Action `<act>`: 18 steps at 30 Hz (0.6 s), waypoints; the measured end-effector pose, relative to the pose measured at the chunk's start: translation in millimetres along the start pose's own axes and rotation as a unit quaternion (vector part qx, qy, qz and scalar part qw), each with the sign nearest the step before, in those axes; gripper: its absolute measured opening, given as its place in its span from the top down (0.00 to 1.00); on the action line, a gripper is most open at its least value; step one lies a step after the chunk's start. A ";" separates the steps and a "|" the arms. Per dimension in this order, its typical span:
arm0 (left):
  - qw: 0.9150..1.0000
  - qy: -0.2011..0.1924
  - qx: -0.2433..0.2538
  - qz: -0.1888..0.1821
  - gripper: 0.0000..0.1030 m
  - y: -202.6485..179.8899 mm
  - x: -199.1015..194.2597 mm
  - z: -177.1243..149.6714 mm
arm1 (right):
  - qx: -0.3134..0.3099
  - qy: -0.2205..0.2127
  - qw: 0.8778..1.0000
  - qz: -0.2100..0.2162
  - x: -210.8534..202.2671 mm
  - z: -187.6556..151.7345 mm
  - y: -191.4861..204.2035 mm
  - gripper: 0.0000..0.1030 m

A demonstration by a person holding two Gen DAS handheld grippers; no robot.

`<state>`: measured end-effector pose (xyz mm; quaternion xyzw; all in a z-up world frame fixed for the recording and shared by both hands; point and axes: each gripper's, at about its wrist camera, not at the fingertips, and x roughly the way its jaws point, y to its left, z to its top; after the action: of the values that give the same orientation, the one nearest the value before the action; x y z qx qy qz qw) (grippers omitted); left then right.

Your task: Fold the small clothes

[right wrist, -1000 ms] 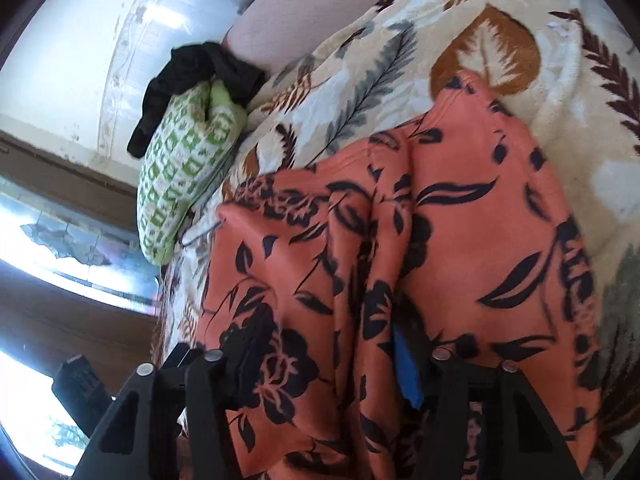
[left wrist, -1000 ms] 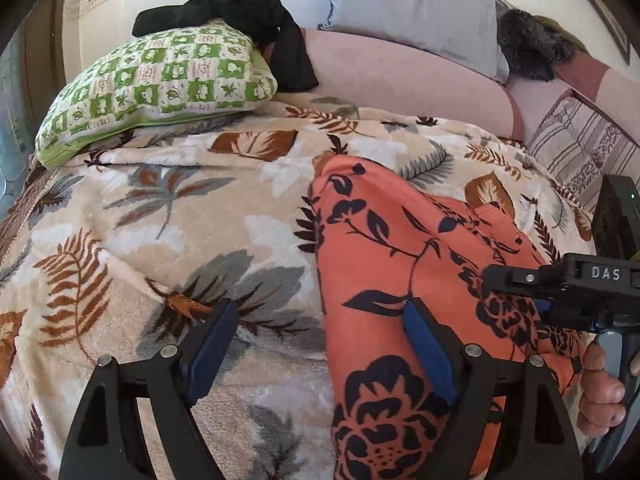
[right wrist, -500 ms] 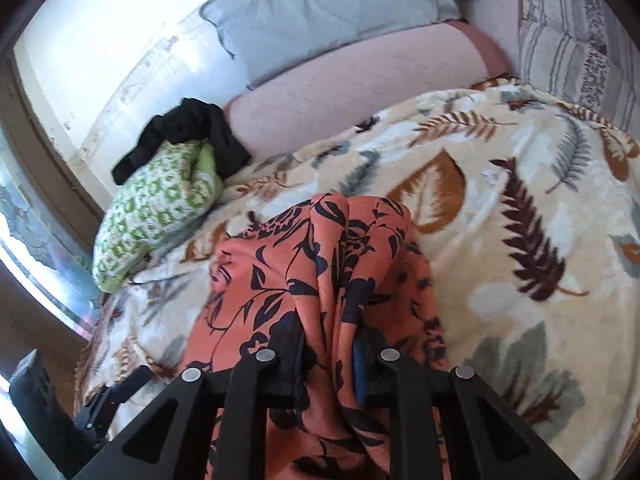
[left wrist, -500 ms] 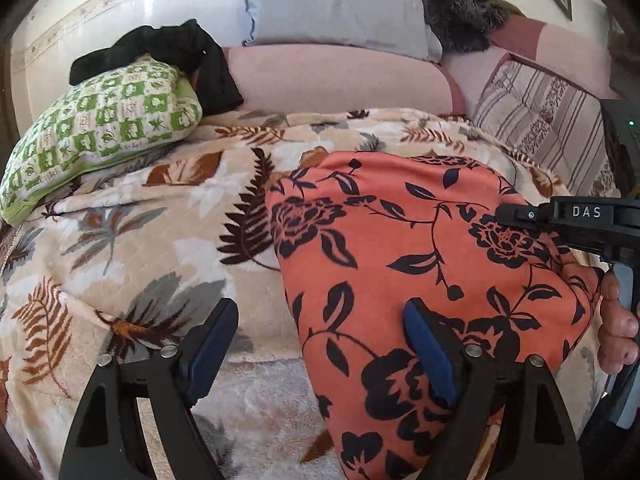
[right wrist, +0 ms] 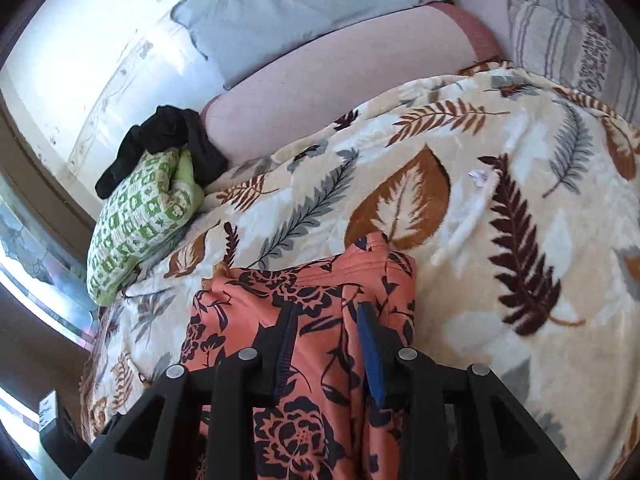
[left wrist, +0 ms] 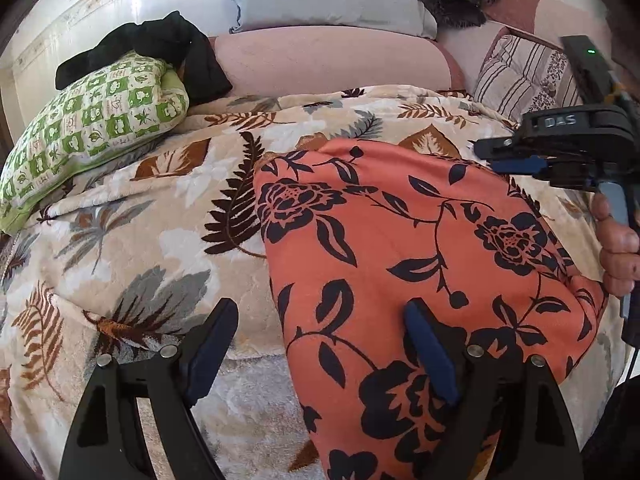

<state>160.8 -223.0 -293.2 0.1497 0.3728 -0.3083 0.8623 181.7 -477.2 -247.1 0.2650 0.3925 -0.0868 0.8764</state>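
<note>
While the leaf-print blanket covers the bed, the orange floral garment lies folded at its near right, the left gripper spread wide over its left edge, the right gripper opening with cloth between its pads.

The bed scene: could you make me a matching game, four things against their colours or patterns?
Things:
1. garment under the jaws
2. blanket
3. pillow at the far left
4. crumpled cloth on that pillow

Looks:
A. black
B. green and white checks
C. orange with black flowers
D. cream with brown and grey leaves

Pairs: 1-C, 2-D, 3-B, 4-A
</note>
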 end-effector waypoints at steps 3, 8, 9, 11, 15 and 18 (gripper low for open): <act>1.000 -0.005 0.012 0.007 0.16 -3.9 -1.2 -1.4 | 0.023 0.080 0.996 -0.036 53.0 -0.1 -22.0 0.69; 1.000 -0.008 0.020 0.014 0.16 -5.6 -0.6 -0.2 | 0.031 0.048 0.998 -0.035 51.7 6.7 -26.4 0.67; 1.000 -0.007 0.019 0.014 0.16 -5.6 -0.2 -0.2 | 0.025 0.044 0.998 -0.038 48.9 4.6 -24.6 0.67; 1.000 -0.006 0.016 0.013 0.16 -4.8 0.0 0.2 | 0.005 0.032 0.999 -0.042 37.6 2.4 -18.5 0.67; 1.000 -0.006 0.013 0.016 0.16 -4.9 -0.3 -0.3 | -0.019 -0.014 0.999 -0.026 -1.9 2.8 -8.8 0.67; 1.000 -0.005 0.012 0.016 0.16 -5.2 -0.3 -0.3 | -0.028 -0.031 0.999 -0.017 -27.6 -4.7 -0.9 0.67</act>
<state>157.1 -226.7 -293.3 0.1646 0.3620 -0.2996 0.8672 159.8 -477.0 -229.7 0.2309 0.3719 -0.0989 0.8936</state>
